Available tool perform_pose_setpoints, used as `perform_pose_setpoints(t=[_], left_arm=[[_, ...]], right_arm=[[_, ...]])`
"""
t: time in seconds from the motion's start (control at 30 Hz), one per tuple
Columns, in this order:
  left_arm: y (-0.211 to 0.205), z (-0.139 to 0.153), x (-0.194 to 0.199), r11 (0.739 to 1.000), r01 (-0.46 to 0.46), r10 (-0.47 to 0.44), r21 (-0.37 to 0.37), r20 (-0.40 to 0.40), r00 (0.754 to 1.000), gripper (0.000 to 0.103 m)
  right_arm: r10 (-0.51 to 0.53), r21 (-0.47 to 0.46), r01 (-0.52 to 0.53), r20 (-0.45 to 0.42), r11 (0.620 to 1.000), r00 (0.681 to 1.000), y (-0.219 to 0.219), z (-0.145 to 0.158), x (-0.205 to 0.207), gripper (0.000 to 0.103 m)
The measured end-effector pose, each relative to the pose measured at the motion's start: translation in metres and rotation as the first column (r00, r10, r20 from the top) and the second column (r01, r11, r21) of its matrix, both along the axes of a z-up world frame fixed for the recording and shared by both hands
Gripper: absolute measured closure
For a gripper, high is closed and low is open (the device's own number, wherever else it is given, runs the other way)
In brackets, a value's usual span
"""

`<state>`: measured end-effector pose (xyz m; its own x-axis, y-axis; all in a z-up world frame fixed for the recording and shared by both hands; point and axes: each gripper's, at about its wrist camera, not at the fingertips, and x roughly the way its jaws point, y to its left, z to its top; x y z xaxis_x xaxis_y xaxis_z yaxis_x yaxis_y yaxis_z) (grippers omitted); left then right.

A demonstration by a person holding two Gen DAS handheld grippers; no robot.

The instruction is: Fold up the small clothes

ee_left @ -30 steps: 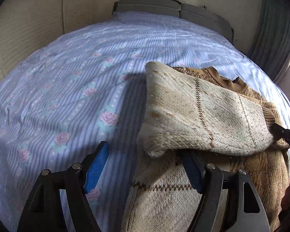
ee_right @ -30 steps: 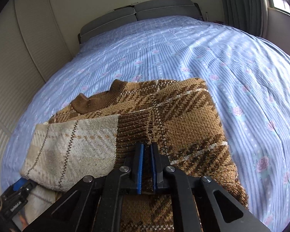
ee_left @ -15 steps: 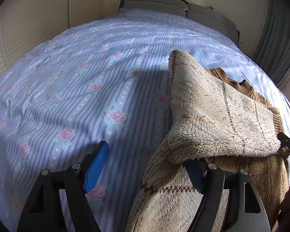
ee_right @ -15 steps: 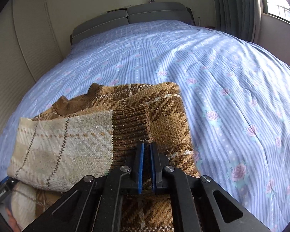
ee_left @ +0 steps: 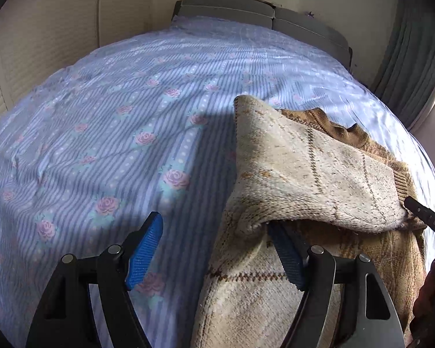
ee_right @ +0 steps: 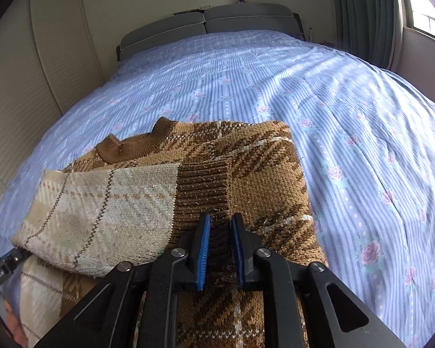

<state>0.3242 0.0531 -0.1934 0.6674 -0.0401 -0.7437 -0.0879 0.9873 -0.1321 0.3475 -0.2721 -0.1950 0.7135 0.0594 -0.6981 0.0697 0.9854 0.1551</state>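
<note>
A brown and cream plaid knit sweater (ee_right: 246,168) lies on the bed, collar (ee_right: 136,145) toward the headboard. Its cream sleeve (ee_right: 101,211) is folded across the body, with the brown ribbed cuff (ee_right: 203,191) in the middle. My right gripper (ee_right: 219,249) is shut on the cuff's lower edge. In the left wrist view the cream sleeve (ee_left: 304,174) drapes over the sweater's body (ee_left: 261,295). My left gripper (ee_left: 217,252) is open at the sweater's left edge, its right finger (ee_left: 287,258) tucked under the sleeve fold, its left finger (ee_left: 145,252) over the sheet.
The bed has a blue striped sheet with pink roses (ee_left: 116,145) and a grey headboard (ee_right: 211,26). Cream wardrobe panels (ee_right: 29,72) stand on the left. Green curtains (ee_right: 362,8) and a window are at the right. The right gripper's tip (ee_left: 426,220) shows in the left wrist view.
The right gripper stays shut on the cuff and has shifted slightly with it. The left gripper stays open under the sleeve fold and has swung a little; the sleeve lies across the body.
</note>
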Motion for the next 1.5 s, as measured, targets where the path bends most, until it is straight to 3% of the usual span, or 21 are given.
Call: perform_pose_setpoints(t=[0.03, 0.1, 0.23, 0.27, 0.37, 0.67, 0.83, 0.93, 1.03, 1.2, 1.3, 1.5], left_arm=[[-0.006, 0.005, -0.004, 1.000, 0.018, -0.018, 0.012, 0.011, 1.000, 0.028], [-0.020, 0.018, -0.013, 0.998, 0.055, -0.056, 0.028, 0.038, 0.998, 0.028], [-0.050, 0.043, -0.020, 0.988, 0.156, -0.157, 0.011, 0.116, 0.981, 0.023], [-0.057, 0.047, -0.017, 0.982, 0.189, -0.187, -0.003, 0.137, 0.973, 0.019], [-0.074, 0.049, -0.002, 0.962, 0.270, -0.259, -0.044, 0.171, 0.951, 0.018], [-0.065, 0.000, 0.031, 0.965, 0.244, -0.243, -0.098, 0.022, 0.970, 0.018], [-0.076, -0.012, 0.025, 0.963, 0.270, -0.271, 0.014, 0.024, 0.962, 0.018], [-0.078, -0.003, 0.020, 0.967, 0.255, -0.255, 0.022, 0.033, 0.966, 0.018], [-0.074, 0.013, 0.004, 0.971, 0.240, -0.239, -0.002, 0.053, 0.970, 0.018], [-0.065, 0.038, -0.053, 0.977, 0.208, -0.211, 0.042, 0.087, 0.974, 0.018], [-0.054, 0.047, -0.093, 0.986, 0.159, -0.165, 0.057, 0.101, 0.981, 0.018], [-0.042, 0.046, -0.161, 0.991, 0.111, -0.118, 0.075, 0.094, 0.989, 0.018]], right_arm=[[-0.003, -0.008, 0.003, 0.014, 1.000, 1.000, 0.001, 0.004, -0.002, 0.054], [-0.020, -0.044, 0.022, 0.065, 0.999, 0.998, 0.003, 0.015, -0.012, 0.045], [0.019, -0.074, -0.007, 0.167, 0.997, 0.986, 0.011, 0.039, -0.028, 0.045], [0.043, -0.071, -0.031, 0.175, 0.997, 0.984, 0.015, 0.042, -0.028, 0.045], [0.103, -0.068, -0.094, 0.153, 0.993, 0.983, 0.028, 0.041, -0.019, 0.045], [0.185, -0.108, -0.181, 0.022, 0.977, 0.983, 0.047, -0.004, 0.000, 0.045], [0.198, -0.170, -0.191, 0.025, 0.967, 0.980, 0.055, -0.014, -0.001, 0.043], [0.191, -0.207, -0.182, 0.020, 0.961, 0.981, 0.059, -0.009, -0.001, 0.043], [0.173, -0.224, -0.157, 0.052, 0.962, 0.984, 0.056, 0.007, -0.016, 0.043], [0.099, -0.204, -0.068, 0.144, 0.977, 0.985, 0.044, 0.035, -0.071, 0.029], [0.046, -0.229, -0.008, 0.159, 0.973, 0.986, 0.040, 0.046, -0.109, 0.029], [-0.053, -0.139, 0.075, 0.158, 0.987, 0.986, 0.022, 0.054, -0.194, 0.029]])
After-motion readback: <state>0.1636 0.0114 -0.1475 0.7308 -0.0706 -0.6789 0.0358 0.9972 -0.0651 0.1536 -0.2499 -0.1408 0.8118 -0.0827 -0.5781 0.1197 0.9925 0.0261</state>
